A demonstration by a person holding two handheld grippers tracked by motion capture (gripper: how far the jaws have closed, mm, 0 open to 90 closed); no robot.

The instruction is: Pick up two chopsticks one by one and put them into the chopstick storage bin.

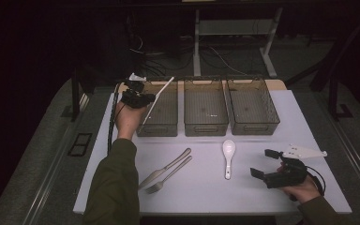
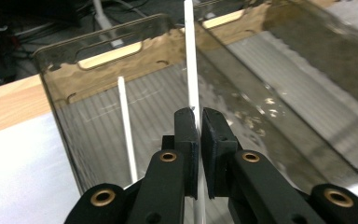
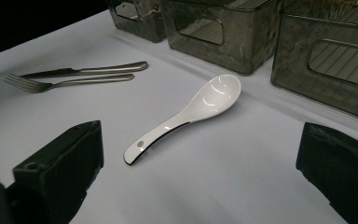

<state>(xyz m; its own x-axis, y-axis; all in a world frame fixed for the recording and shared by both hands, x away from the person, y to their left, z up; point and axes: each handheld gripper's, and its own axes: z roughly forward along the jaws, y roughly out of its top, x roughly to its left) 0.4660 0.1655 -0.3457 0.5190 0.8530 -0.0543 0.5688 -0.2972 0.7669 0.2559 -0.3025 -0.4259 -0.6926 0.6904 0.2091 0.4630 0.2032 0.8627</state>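
Pinching a thin white chopstick (image 2: 192, 70), the left gripper (image 2: 199, 126) has its fingers (image 2: 186, 140) pressed together on the stick near its lower part, the long end rising toward the top centre of the left gripper view, over the smoky transparent plastic bin (image 2: 98, 46). A second white chopstick (image 2: 127, 126) leans inside that bin, left of centre. In the high view the left gripper (image 1: 138, 98) sits in the upper left, at the leftmost bin's near corner. The held stick looks light, stiff and smooth, so it may pivot or slip in a narrow pinch; a hold nearer its middle would likely steady it. The right gripper (image 3: 200, 168) rests with fingers (image 3: 60, 163) spread wide above the white worktop (image 3: 242, 177), facing a white ceramic soup spoon (image 3: 191, 112).
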